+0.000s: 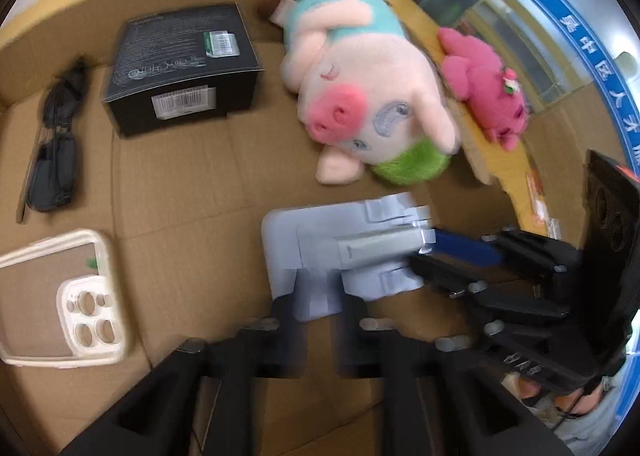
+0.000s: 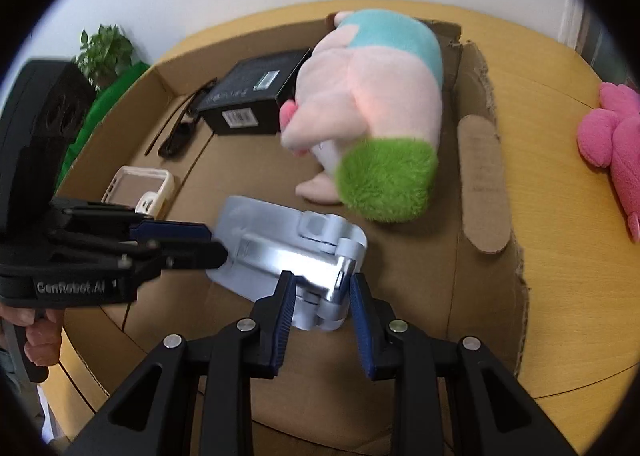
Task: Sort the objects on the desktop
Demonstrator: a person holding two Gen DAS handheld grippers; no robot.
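A silver-grey folding stand (image 1: 320, 248) (image 2: 272, 240) lies low over the floor of an open cardboard box (image 1: 180, 176) (image 2: 400, 276); I cannot tell whether it touches the floor. My left gripper (image 1: 320, 302) (image 2: 218, 244) is shut on the edge of the stand's flat plate. At the other end, the blue pads of my right gripper (image 2: 322, 288) (image 1: 420, 252) press on both sides of the hinged arm. A large pink pig plush (image 1: 360, 96) (image 2: 372, 104) with a teal shirt and green cap lies in the box just beyond the stand.
In the box are also a black carton (image 1: 180, 68) (image 2: 252, 100), dark sunglasses (image 1: 56, 144) (image 2: 180, 136) and a cream phone case (image 1: 68, 296) (image 2: 140, 184). A bright pink plush (image 1: 484, 88) (image 2: 612, 136) lies outside on the wooden table (image 2: 560, 216). A torn box wall stands on the right.
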